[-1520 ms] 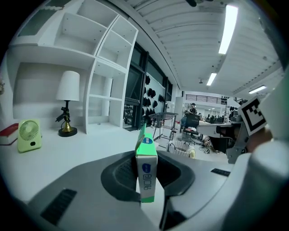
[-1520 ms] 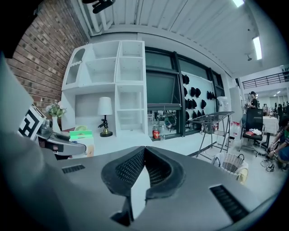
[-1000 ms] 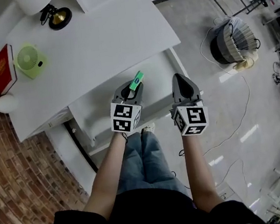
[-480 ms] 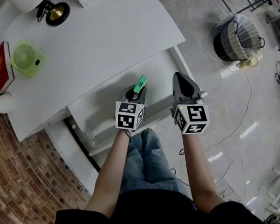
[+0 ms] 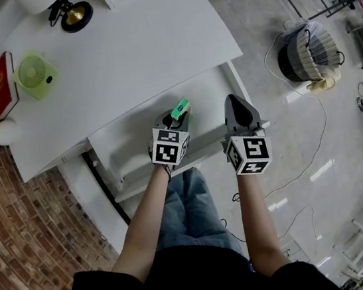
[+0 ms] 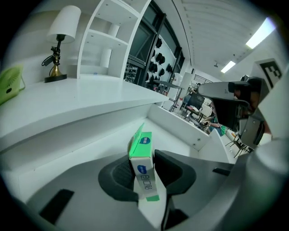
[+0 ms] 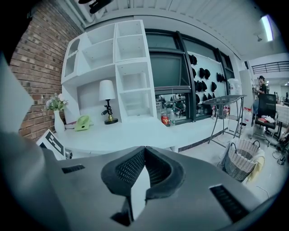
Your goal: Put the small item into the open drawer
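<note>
A small green and white box point(image 5: 180, 107) stands on end between the jaws of my left gripper point(image 5: 177, 115), over the open white drawer point(image 5: 128, 148). In the left gripper view the box point(image 6: 143, 155) tilts slightly, both ribbed pads still touch its sides, and the jaws are opening. The drawer's floor point(image 6: 180, 140) lies right beneath it. My right gripper point(image 5: 234, 102) hovers at the drawer's right front corner. Its jaws point(image 7: 144, 150) are shut with nothing between them.
The white desk point(image 5: 128, 54) carries a green fan point(image 5: 36, 74), a red book point(image 5: 3, 85) and a lamp base point(image 5: 75, 18) at the back left. A woven basket point(image 5: 306, 53) and loose cables sit on the floor to the right. My legs are below the drawer.
My left gripper has crept a little to the right over the drawer with the box still between its jaws. The right gripper has barely moved.
</note>
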The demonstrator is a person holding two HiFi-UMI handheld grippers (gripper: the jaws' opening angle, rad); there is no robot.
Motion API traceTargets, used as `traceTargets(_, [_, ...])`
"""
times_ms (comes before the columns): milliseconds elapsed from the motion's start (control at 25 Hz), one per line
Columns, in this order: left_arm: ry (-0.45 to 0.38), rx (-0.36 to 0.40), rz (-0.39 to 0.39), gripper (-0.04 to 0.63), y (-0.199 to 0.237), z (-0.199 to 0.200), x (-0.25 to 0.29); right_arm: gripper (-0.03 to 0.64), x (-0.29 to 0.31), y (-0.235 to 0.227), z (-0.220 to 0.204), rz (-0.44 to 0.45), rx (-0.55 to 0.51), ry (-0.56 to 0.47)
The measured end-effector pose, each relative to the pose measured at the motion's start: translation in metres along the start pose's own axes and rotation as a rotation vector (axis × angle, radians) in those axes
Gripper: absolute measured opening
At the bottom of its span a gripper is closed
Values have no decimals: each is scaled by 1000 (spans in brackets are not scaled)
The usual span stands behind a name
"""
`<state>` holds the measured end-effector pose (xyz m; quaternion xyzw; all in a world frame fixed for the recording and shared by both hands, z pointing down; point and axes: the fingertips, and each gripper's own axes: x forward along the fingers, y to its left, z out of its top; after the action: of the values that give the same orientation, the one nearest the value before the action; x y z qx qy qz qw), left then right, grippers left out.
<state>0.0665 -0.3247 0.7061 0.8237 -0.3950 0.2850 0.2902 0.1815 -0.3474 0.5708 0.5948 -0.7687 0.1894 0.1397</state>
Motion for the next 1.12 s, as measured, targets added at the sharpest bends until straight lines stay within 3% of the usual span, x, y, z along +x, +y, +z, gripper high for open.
traceTargets(400, [76, 63, 132, 227, 16, -10, 2, 2, -3, -1, 0, 3, -1, -3])
traceTargets(720, [139, 35, 206, 311, 26, -20, 1, 2, -8, -8, -2, 1, -10, -14])
traceTargets(1120, [154, 40, 304, 347, 38, -20, -9, 2, -16, -15, 0, 4, 4, -24])
